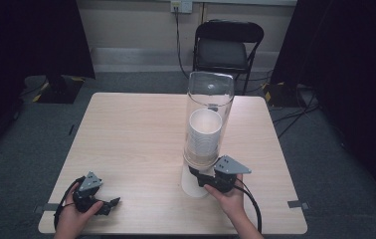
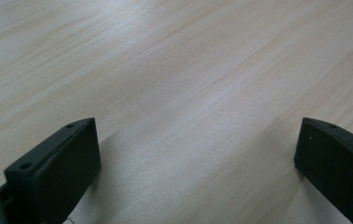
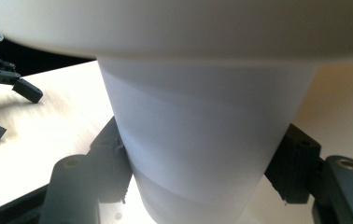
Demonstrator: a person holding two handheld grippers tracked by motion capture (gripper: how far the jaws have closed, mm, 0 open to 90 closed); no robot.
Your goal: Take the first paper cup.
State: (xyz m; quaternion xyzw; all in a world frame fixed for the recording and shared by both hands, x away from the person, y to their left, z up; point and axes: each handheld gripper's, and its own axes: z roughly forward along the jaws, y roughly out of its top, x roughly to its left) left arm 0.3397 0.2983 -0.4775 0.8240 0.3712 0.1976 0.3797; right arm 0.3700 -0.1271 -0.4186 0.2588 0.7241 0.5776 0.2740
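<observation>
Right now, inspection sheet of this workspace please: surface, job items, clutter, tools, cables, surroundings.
Surface: light wooden table, bare where visible.
Job's things: tall clear plastic tube dispenser holding a stack of white paper cups; bottom white cup sticks out below.
Clutter: nothing seen.
Grippers: right tool shut on bottom white cup; left tool open over the table.
Cables: black cable trails from the right tool.
Surroundings: black folding chair, dark curtains, grey carpet.

White cups, pale wood, black claws

The paper cup [image 3: 202, 140] is plain white, the tabletop [image 1: 136, 134] light wood with fine grain, the dispenser tube [image 1: 210, 94] clear, both claws black.
</observation>
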